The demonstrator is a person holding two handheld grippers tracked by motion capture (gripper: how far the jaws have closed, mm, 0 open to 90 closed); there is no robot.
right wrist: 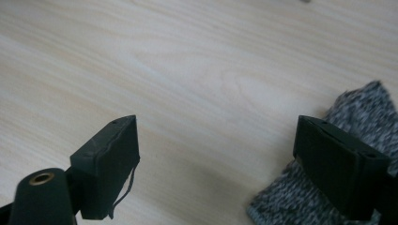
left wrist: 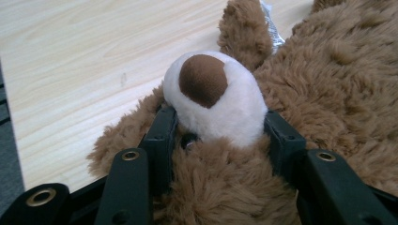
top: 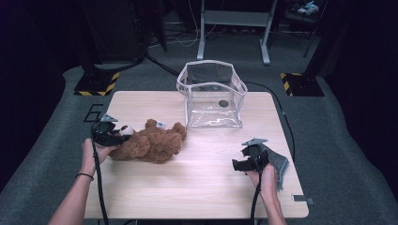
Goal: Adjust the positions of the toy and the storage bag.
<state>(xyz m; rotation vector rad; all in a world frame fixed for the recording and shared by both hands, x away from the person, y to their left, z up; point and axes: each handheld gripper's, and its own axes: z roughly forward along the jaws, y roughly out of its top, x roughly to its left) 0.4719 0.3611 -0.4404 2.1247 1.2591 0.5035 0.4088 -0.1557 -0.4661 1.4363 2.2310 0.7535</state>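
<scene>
Teddy bear (top: pixel 150 144) lies on its side at the table's (top: pixel 197 187) left, its white muzzle (left wrist: pixel 213 98) clamped between the left gripper's (top: pixel 112 136) jaws, likely to lift it toward the clear pouch (top: pixel 212 96) behind. Right gripper (top: pixel 241 164) hangs with jaws apart, empty, beside a grey knit cloth (right wrist: pixel 328 183).

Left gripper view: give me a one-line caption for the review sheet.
Left gripper clamps the brown teddy bear by its white muzzle on the wooden table.
</scene>
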